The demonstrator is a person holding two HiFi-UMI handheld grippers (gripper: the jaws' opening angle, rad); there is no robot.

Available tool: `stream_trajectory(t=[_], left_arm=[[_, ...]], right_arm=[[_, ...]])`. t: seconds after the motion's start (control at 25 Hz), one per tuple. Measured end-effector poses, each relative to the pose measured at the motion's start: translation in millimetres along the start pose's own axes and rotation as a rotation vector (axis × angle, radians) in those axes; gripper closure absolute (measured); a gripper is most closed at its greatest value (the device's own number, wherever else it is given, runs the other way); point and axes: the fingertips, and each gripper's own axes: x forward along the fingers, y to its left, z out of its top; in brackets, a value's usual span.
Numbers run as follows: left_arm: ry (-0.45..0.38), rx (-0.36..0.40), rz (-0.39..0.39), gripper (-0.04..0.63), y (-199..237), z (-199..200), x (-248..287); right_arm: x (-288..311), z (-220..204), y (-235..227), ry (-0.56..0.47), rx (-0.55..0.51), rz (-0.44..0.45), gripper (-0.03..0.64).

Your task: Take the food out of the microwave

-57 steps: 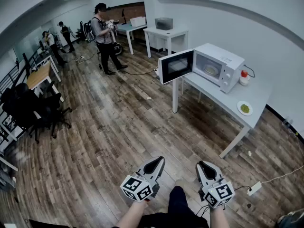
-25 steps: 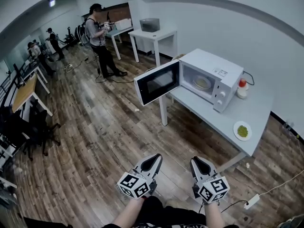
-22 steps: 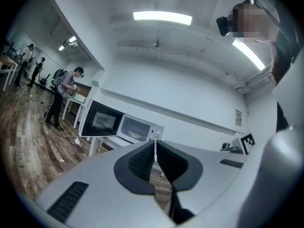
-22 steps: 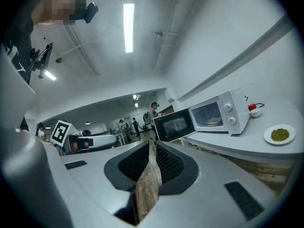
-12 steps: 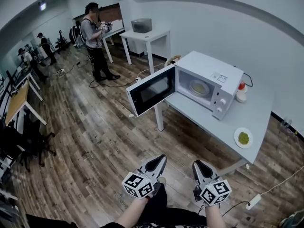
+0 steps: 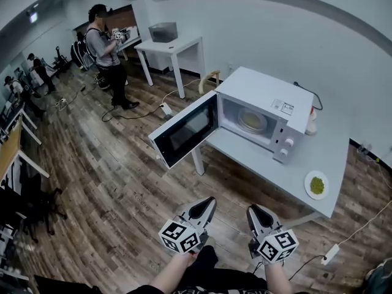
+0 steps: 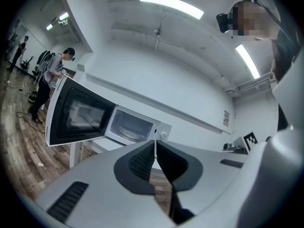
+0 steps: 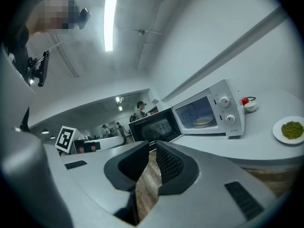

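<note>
Left gripper (image 7: 155,145): jaws pressed together, nothing between them. Right gripper (image 8: 153,150): likewise clenched on nothing, only floor planks visible below the tips. Both are held low in front of the body, well apart from the table (image 6: 343,146). Microwave (image 6: 269,90) stands on the table, door (image 6: 184,136) swung wide open toward the person's left. Food: a dish (image 6: 252,120) on the turntable inside the cavity, untouched. A separate plate of green food (image 6: 316,185) lies on the table to the right of the microwave; a red-capped bottle (image 6: 312,122) stands beside the microwave near the wall. Step in hand, as judged: the approach. To do it well: step in clear of the open door, part the jaws before entering the cavity, come in level with the dish rim, clamp the rim, lift slightly, draw straight out without tilting
</note>
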Motion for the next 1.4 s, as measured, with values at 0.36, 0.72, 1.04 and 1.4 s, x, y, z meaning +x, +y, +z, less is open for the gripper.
stream_trajectory(t=[0.36, 0.72, 1.04, 1.4], left_arm=[[0.024, -0.017, -0.035, 0.577, 59.0, 17.4, 36.0], [0.05, -0.019, -0.091, 0.577, 102.6, 27.1, 63.4], [0.086, -0.052, -0.136, 0.575, 111.5, 16.5, 83.0], [0.099, -0.076, -0.127, 0.575, 127.0, 9.9, 109.6]], right_arm=[[63.6, 8.8, -20.5, -0.01, 0.034, -0.046, 0.554], [111.2, 15.6, -35.5, -0.029, 0.054, -0.111, 0.554], [118.3, 12.0, -52.9, -0.037, 0.1, -0.186, 0.554], [142.6, 10.1, -86.0, -0.017, 0.124, -0.213, 0.552]])
